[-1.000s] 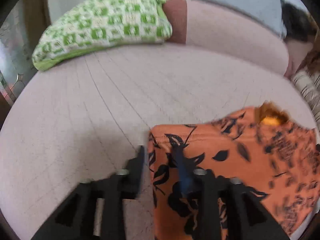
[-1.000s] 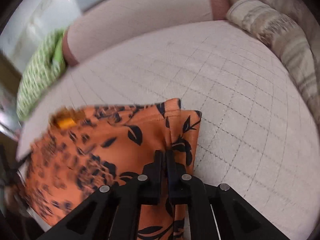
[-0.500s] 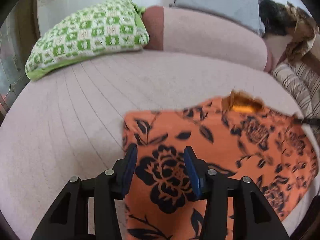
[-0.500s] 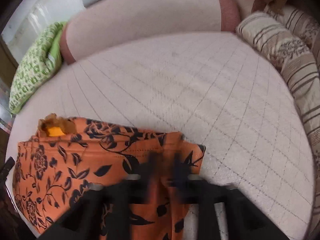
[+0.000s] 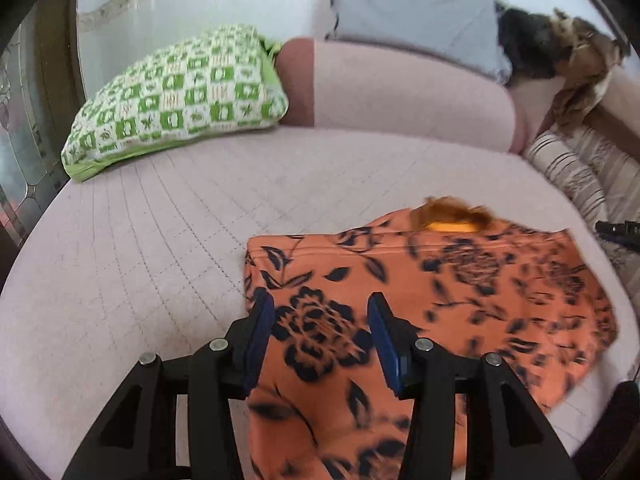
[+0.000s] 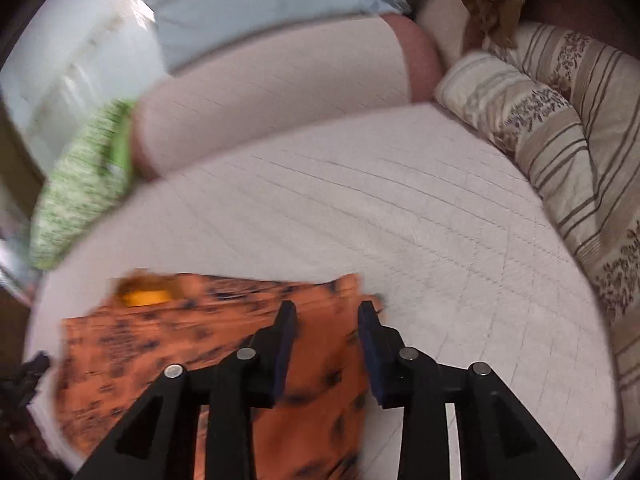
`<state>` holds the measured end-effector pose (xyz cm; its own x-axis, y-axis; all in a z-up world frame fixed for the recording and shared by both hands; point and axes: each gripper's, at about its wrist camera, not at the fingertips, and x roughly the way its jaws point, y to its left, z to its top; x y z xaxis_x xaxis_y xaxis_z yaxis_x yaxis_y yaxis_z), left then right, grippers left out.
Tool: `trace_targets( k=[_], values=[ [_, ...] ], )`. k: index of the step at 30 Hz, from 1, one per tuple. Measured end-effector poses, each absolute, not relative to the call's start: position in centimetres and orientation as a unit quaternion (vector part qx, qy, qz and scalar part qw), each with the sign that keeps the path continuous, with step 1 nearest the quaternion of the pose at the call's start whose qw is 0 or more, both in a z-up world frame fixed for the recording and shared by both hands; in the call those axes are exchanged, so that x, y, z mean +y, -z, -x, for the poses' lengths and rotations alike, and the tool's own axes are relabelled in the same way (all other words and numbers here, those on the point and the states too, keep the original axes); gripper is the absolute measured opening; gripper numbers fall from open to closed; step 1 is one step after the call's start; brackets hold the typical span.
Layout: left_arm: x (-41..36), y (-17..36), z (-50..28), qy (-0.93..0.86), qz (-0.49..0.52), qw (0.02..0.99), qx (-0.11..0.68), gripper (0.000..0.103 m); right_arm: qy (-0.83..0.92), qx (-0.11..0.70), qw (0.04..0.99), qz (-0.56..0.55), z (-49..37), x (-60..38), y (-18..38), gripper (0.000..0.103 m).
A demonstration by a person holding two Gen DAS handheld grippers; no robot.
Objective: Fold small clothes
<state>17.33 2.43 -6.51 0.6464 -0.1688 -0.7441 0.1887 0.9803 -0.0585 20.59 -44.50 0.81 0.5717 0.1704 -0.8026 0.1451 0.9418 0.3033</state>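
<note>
An orange garment (image 5: 436,300) with a black flower print lies folded flat on the pink quilted bed (image 5: 140,248); a yellow collar patch (image 5: 452,225) shows at its far edge. My left gripper (image 5: 320,320) is open and hovers over the garment's near left part without pinching it. In the right wrist view, blurred by motion, the right gripper (image 6: 326,320) hangs above the garment's (image 6: 192,344) right corner. Its jaws are opening, and the cloth lies below them, not pressed by the pads. The right gripper's tip (image 5: 618,229) also shows in the left wrist view.
A green-and-white checked pillow (image 5: 180,100) lies at the back left and a long pink bolster (image 5: 400,96) runs along the back. Striped beige bedding (image 6: 560,152) is heaped on the right. A grey cushion (image 5: 412,12) and a brown crumpled cloth (image 5: 580,68) lie behind the bolster.
My right gripper, shut on the garment's corner before, has opened and risen off it. My left gripper has lifted and shifted from the garment's left edge to over the cloth.
</note>
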Motion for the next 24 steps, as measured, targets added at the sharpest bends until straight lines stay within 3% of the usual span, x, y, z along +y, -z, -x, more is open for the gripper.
trace_targets(
  k=[2,4,7,9,10,11,12,14,17,18,20,24],
  values=[
    [2.4,6.3,-15.9,0.105,-0.007,0.907,0.408,0.055,-0.061,0.462,0.86,-0.207,-18.2,-43.1,-1.5,0.061],
    [2.2,7.3,-14.9,0.105,-0.009,0.902,0.418,0.056,-0.105,0.483,0.83,-0.259,-16.8,-42.4,0.1,0.064],
    [1.9,10.3,-15.1,0.1,-0.01,0.882,0.46,0.056,-0.056,0.539,0.773,-0.33,-14.0,-44.5,7.2,0.064],
    [1.4,12.0,-15.3,0.092,-0.031,0.873,0.478,0.056,-0.042,0.516,0.756,-0.4,-12.4,-46.6,8.7,0.034],
    [1.2,11.6,-15.0,0.089,-0.039,0.878,0.469,0.056,-0.036,0.508,0.757,-0.409,-11.6,-47.0,7.7,0.035],
    [1.0,10.8,-14.6,0.086,-0.041,0.88,0.465,0.056,-0.034,0.504,0.766,-0.399,-11.3,-46.9,6.8,0.039],
    [1.0,9.9,-14.2,0.09,-0.03,0.885,0.455,0.056,-0.038,0.487,0.787,-0.377,-10.4,-46.3,5.0,0.059],
    [1.0,8.3,-13.6,0.095,-0.017,0.896,0.433,0.063,-0.061,0.461,0.805,-0.368,-9.1,-45.2,3.4,0.074],
    [0.4,8.8,-13.1,0.092,-0.015,0.898,0.431,0.076,-0.07,0.476,0.793,-0.375,-8.7,-44.3,4.6,0.077],
    [0.2,9.8,-13.4,0.089,-0.025,0.888,0.451,0.076,-0.028,0.514,0.765,-0.388,-8.5,-44.8,7.1,0.077],
    [-0.3,12.0,-14.0,0.078,-0.055,0.863,0.497,0.076,-0.016,0.504,0.743,-0.44,-7.5,-45.3,8.4,0.074],
    [-0.6,9.4,-13.1,0.074,-0.024,0.89,0.449,0.076,0.009,0.449,0.762,-0.466,-4.5,-45.5,6.5,0.075]
  ],
)
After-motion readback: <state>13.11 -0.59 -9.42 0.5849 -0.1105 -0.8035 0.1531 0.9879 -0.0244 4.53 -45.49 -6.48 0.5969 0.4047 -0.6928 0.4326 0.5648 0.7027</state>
